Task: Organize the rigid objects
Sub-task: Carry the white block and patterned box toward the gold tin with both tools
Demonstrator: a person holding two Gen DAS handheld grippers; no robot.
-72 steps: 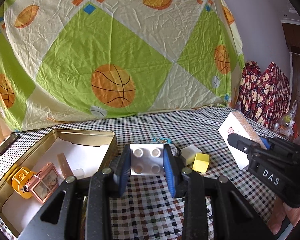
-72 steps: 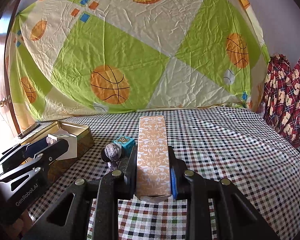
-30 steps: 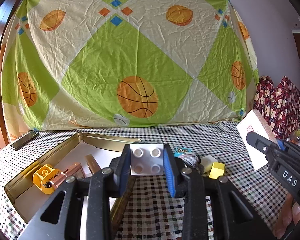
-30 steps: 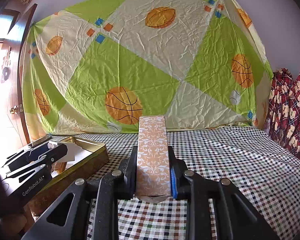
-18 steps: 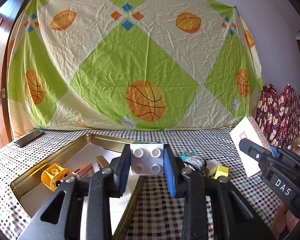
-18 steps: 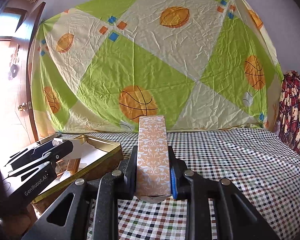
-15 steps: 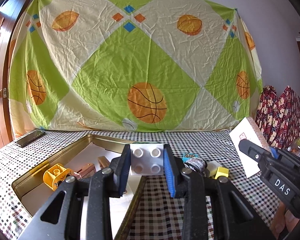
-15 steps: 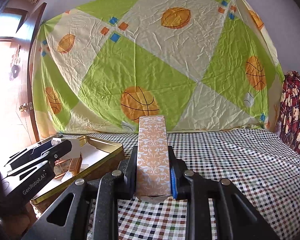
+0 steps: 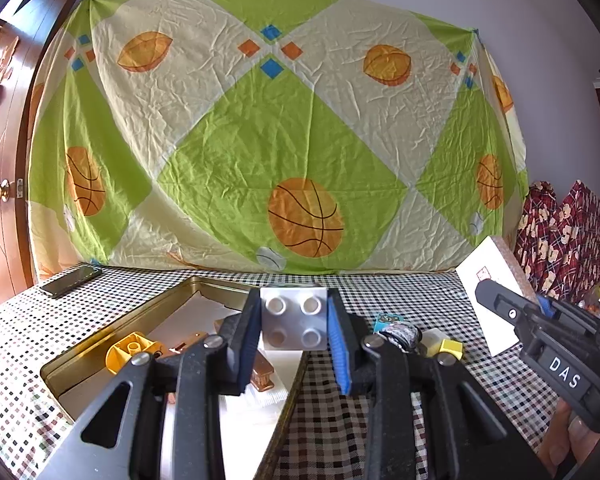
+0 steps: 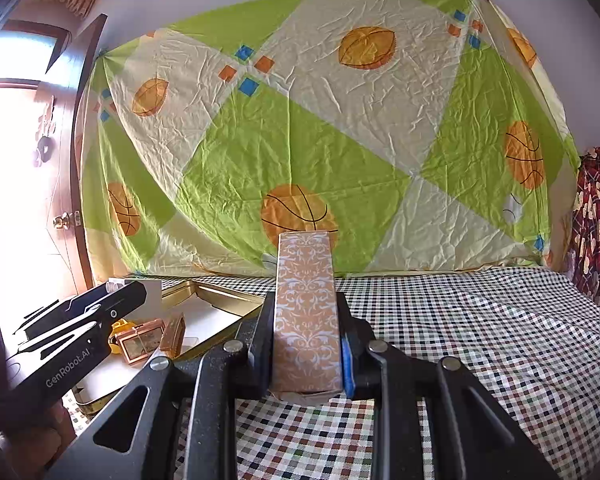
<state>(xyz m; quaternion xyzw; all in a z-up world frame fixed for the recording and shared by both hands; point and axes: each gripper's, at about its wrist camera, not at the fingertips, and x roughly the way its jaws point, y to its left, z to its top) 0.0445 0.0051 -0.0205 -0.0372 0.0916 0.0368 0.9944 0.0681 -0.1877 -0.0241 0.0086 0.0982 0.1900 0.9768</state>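
My left gripper (image 9: 294, 320) is shut on a white studded toy brick (image 9: 293, 323), held above the right rim of the gold tin (image 9: 148, 312). The tin holds a yellow toy block (image 9: 126, 354) and a copper-coloured clock (image 9: 262, 374). My right gripper (image 10: 306, 344) is shut on a tall orange patterned box (image 10: 306, 308), held above the checked cloth beside the tin (image 10: 220, 294). The box also shows at the right of the left wrist view (image 9: 492, 292). The left gripper shows at the left of the right wrist view (image 10: 112, 300).
Right of the tin lie a yellow cube (image 9: 451, 347), a white cube (image 9: 434, 336), a dark round object (image 9: 400, 334) and a small blue item (image 9: 384, 319). A phone (image 9: 70, 281) lies at the far left. A basketball-print sheet (image 9: 280, 140) hangs behind the table.
Both grippers have lifted and swung left toward the tin, each keeping its hold. The brick now hangs over the tin's right rim and the box sits closer to the tin.
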